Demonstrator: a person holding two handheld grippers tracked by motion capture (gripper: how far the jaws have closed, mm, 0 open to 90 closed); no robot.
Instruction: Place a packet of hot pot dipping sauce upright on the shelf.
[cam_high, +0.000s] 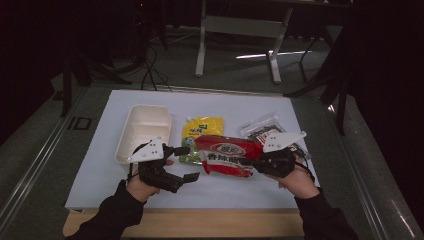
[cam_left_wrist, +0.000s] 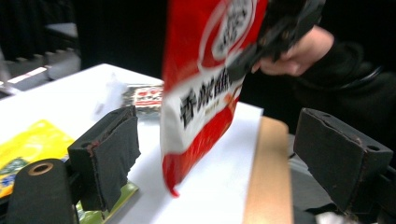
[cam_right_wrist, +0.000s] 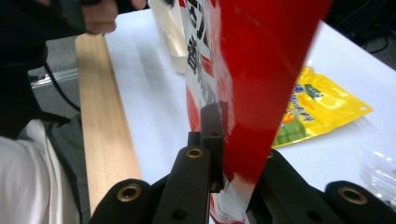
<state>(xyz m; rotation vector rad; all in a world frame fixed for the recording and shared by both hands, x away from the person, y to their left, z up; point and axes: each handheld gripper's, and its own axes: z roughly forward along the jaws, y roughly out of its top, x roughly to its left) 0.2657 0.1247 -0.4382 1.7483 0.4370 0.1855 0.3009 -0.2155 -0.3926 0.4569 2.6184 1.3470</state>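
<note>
The place looks like a lab or recording studio rather than a home. A white tabletop (cam_high: 125, 180) with a wooden front edge stands on grey carpet (cam_high: 30, 150), lit from above while black drapes (cam_high: 30, 45) keep the surroundings dark. Cables (cam_high: 150, 70) trail across the floor behind it, near the metal legs of another bench (cam_high: 240, 30). Food packets (cam_high: 202, 132) and a takeaway box (cam_high: 142, 131) lie laid out like test props.

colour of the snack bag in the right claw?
Red with a white band and dark lettering; the snack bag shows best in the left gripper view.
</note>
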